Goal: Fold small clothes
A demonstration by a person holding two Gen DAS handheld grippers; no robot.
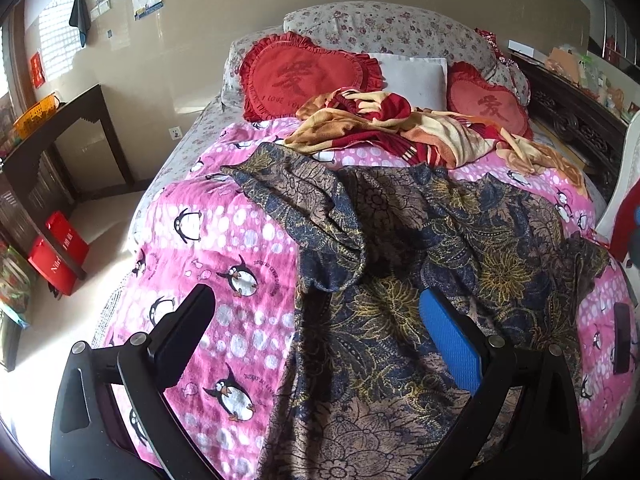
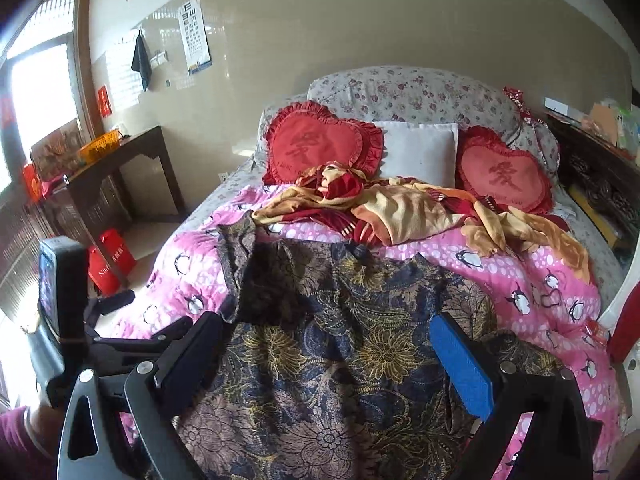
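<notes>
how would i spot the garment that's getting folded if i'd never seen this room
Start at the bed with the pink penguin quilt. Spread across its near half, right in front of both open grippers, lies the dark floral garment, navy and brown with gold flowers. The other loose cloth, a red and cream blanket, is crumpled further back by the heart-shaped red cushions.

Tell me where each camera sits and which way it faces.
Left wrist: on the left tongs, looking up the bed over the patterned garment; only its own open fingers show.
Right wrist: on the right tongs, also facing the headboard; the left tongs and a sleeve show at left.
Shared: the garment, penguin blanket, two heart pillows.
</notes>
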